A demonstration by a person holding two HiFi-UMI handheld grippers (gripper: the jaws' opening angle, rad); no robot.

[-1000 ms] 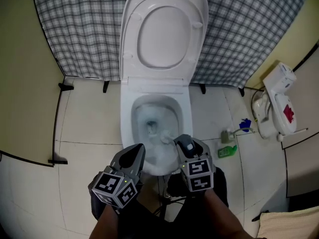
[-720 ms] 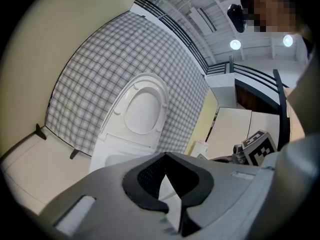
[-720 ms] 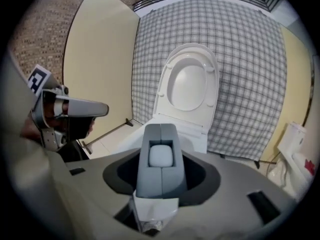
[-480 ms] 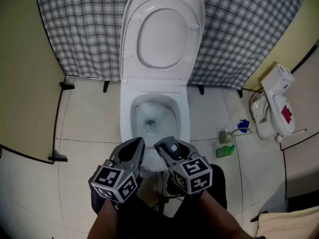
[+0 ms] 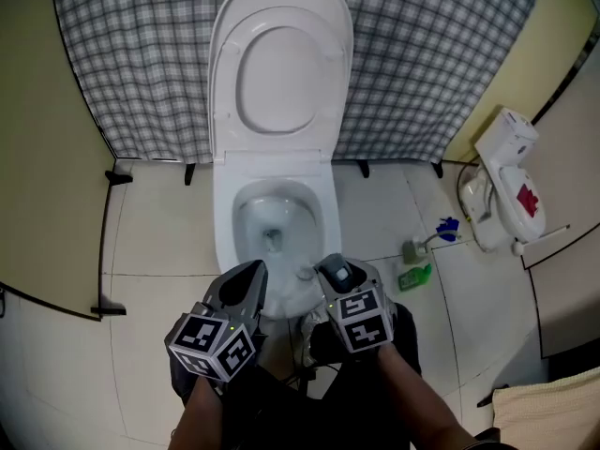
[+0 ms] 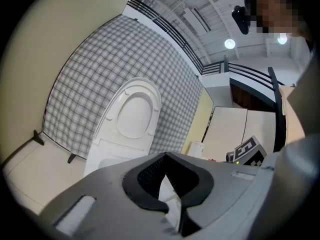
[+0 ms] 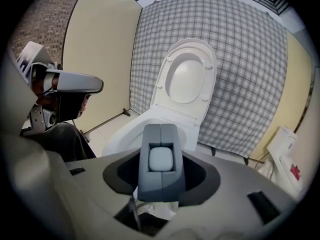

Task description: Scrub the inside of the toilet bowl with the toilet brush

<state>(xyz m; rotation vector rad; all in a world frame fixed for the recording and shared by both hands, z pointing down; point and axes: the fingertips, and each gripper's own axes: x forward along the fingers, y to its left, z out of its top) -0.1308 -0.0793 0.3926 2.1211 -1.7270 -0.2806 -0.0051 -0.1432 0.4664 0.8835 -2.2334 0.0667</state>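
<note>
Where the toilet brush is: clenched in the right claw, with its handle end toward that claw's camera. The bristle end appears ahead of and below the jaws, at the near inner wall of the toilet bowl.
Right claw tilt: nosed downward, likely so the bristles reach the bowl wall.
Left claw: jaws pressed together on nothing, just beside the right claw, apparently kept clear of the scrubbing.
Seat lid: upright beyond both claws, leaving the bowl open.
</note>
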